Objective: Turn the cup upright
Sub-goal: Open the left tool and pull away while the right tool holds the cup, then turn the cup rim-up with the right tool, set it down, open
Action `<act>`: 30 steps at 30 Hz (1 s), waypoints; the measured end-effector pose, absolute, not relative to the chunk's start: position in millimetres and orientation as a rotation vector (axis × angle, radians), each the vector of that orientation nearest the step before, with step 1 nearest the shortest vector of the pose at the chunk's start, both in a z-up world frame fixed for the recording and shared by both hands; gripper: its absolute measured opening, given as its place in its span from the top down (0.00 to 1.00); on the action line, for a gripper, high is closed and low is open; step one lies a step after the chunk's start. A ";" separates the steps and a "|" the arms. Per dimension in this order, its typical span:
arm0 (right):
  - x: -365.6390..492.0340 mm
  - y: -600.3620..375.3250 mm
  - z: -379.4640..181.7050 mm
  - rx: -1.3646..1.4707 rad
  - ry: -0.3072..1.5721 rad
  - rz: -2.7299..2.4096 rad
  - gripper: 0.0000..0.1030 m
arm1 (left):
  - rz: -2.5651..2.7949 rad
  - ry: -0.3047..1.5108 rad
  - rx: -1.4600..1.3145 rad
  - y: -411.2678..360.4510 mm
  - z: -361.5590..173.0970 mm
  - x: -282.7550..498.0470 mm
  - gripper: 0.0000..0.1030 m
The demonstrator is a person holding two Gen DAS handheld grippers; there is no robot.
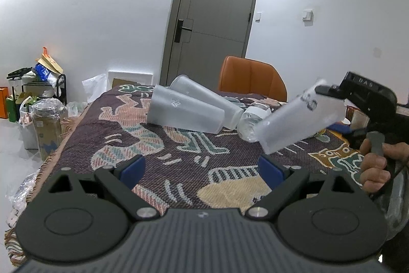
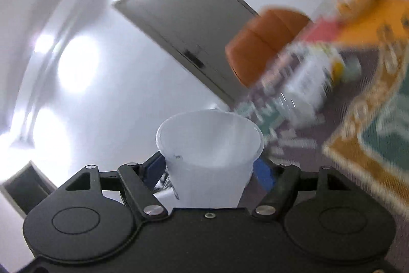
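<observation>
My right gripper [image 2: 209, 170] is shut on a frosted plastic cup [image 2: 209, 157] and holds it off the table. In the left wrist view the same cup [image 1: 296, 124] hangs tilted, its closed base low to the left near the cloth and its rim up at the right gripper [image 1: 329, 91]. The right wrist view is blurred by motion. My left gripper [image 1: 202, 170] is open and empty above the patterned tablecloth [image 1: 179, 165]. Two more frosted cups [image 1: 186, 114] lie on their sides, side by side, at mid-table.
A clear plastic bottle [image 1: 251, 124] lies on its side between the lying cups and the held cup. An orange chair [image 1: 251, 78] stands behind the table before a grey door [image 1: 212, 24]. Boxes and bags [image 1: 38, 104] crowd the floor to the left.
</observation>
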State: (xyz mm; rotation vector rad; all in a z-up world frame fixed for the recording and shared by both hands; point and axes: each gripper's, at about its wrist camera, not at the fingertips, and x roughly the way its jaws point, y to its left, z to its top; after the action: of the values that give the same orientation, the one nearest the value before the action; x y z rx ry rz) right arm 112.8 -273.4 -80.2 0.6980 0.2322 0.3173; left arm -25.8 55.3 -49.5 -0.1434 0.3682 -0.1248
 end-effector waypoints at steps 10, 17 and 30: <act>91.0 -236.6 -67.3 0.235 0.169 0.300 0.31 | -0.118 0.380 -0.149 53.5 -55.2 -26.0 0.09; 76.0 -212.3 -63.5 0.082 0.157 0.330 0.28 | -0.111 0.391 -0.169 56.9 -59.6 -25.7 0.09; 67.7 -213.7 -57.3 0.055 0.201 0.404 0.10 | -0.111 0.381 -0.166 50.4 -50.8 -29.9 0.09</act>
State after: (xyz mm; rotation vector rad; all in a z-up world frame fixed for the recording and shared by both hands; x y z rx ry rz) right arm 67.7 -213.8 -57.3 0.0545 0.2009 0.4039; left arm -29.9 50.4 -50.8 -0.1664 0.3814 -0.1112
